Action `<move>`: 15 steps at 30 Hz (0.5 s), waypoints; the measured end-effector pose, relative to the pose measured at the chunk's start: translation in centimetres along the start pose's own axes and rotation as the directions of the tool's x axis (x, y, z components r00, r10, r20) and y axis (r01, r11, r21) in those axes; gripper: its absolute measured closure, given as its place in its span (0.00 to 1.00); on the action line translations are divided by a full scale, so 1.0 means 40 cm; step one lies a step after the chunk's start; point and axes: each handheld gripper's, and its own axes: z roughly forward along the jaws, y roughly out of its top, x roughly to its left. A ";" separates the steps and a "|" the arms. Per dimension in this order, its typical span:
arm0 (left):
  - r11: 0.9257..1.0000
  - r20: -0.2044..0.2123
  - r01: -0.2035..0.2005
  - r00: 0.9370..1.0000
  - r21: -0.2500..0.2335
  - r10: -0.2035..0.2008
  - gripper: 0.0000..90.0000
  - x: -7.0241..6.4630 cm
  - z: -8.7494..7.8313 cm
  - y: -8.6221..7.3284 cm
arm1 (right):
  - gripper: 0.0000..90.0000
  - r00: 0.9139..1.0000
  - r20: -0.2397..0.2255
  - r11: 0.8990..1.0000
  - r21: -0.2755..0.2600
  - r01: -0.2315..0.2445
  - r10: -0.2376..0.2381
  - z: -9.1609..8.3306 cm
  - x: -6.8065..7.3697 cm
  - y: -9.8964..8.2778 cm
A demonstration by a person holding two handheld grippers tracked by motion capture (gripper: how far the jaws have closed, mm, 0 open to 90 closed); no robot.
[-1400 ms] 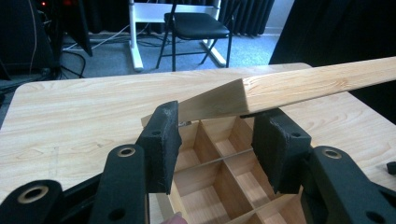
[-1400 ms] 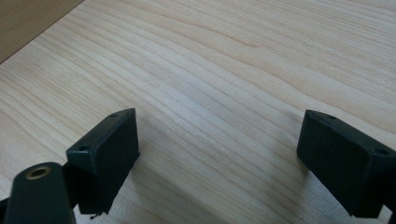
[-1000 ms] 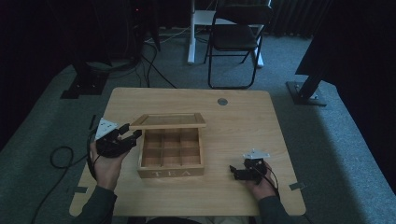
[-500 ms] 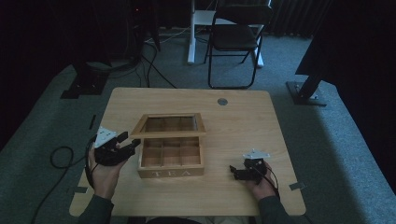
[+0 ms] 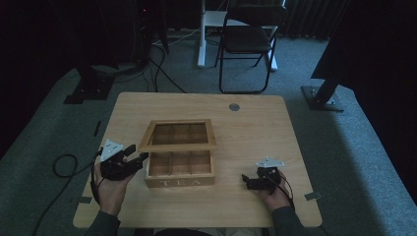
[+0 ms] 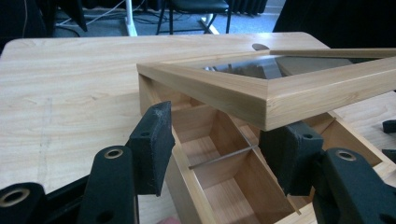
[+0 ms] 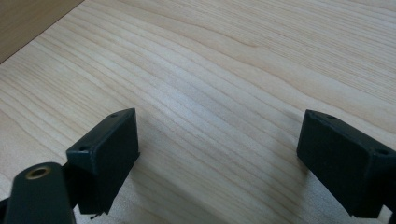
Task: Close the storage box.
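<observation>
High view overhead, facing forward and down across the whole worktop (image 5: pixel 255 123), left gripper view close and low beside the tea box (image 6: pixel 219 154), shared with high view, right gripper view skimming bare worktop

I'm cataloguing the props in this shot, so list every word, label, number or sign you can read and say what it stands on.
"TEA": in capital letters on the front wall of the wooden box, seen from the high view.
Nothing else can be read: the lid, the table and both grippers carry no legible writing in these views.
</observation>
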 end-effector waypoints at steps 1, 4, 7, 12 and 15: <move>1.000 0.001 0.003 1.000 0.003 -0.003 0.50 0.000 0.001 -0.004 | 0.14 1.000 0.000 1.000 0.000 0.000 0.000 0.000 0.000 0.000; 1.000 0.003 0.005 1.000 0.007 -0.005 0.50 0.000 0.001 -0.011 | 0.14 1.000 -0.001 1.000 0.001 -0.002 0.002 0.000 0.000 0.000; 1.000 0.002 0.011 1.000 0.009 -0.011 0.50 -0.001 0.001 -0.016 | 0.14 1.000 -0.001 1.000 0.001 -0.002 0.002 0.000 0.000 0.000; 1.000 -0.002 0.015 1.000 0.011 -0.015 0.50 -0.003 0.002 -0.025 | 0.14 1.000 -0.001 1.000 0.001 -0.002 0.002 0.000 0.000 0.000; 1.000 -0.002 0.019 1.000 0.014 -0.019 0.50 -0.003 0.002 -0.031 | 0.14 1.000 -0.001 1.000 0.001 -0.003 0.003 0.000 0.000 0.000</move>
